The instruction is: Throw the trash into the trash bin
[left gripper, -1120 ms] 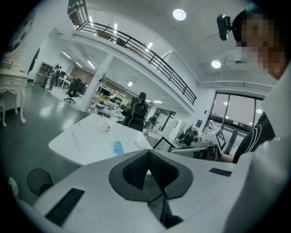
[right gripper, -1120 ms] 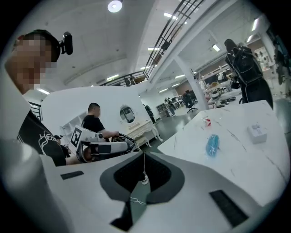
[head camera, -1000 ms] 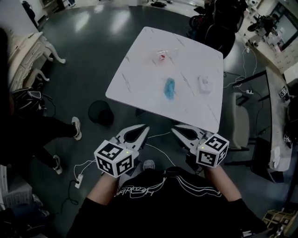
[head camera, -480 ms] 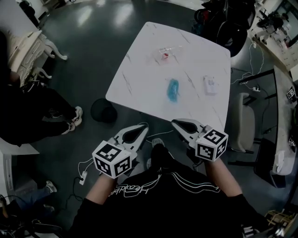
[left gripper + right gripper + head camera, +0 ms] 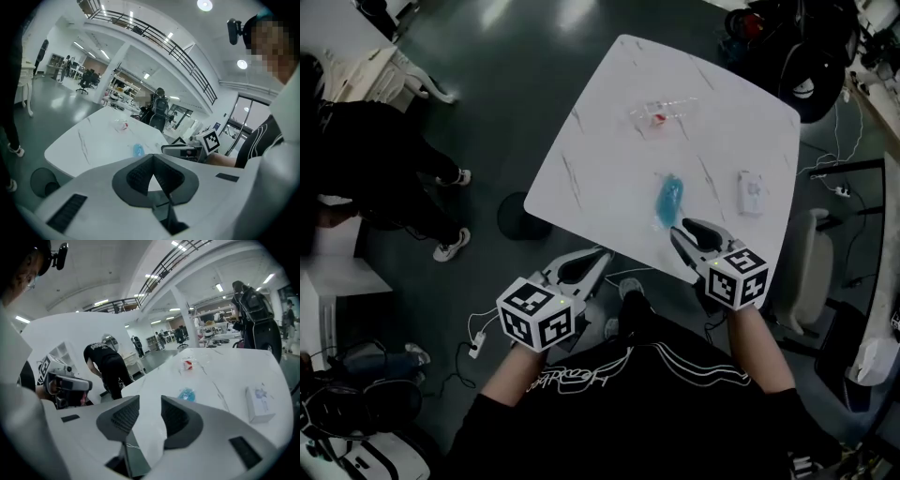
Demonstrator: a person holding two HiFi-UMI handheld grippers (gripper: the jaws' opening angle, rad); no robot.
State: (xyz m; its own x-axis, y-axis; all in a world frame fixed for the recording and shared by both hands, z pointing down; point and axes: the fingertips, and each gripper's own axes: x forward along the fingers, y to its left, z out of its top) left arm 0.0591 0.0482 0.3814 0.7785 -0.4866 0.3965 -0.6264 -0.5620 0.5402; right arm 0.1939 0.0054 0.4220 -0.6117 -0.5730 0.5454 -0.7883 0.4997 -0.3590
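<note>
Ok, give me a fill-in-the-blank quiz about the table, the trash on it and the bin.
The table holds ___ pieces of trash.
The crumpled wrapper beside the white box is ___ in colour.
The black bin stands on the ___, next to the table.
Missing words: three; blue; floor.

Head view top-down, gripper views low, table shared

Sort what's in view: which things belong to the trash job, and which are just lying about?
Job: blue wrapper, clear wrapper with red, white packet (probably trash too), trash bin on the floor.
Lying about: power strip, chair.
</note>
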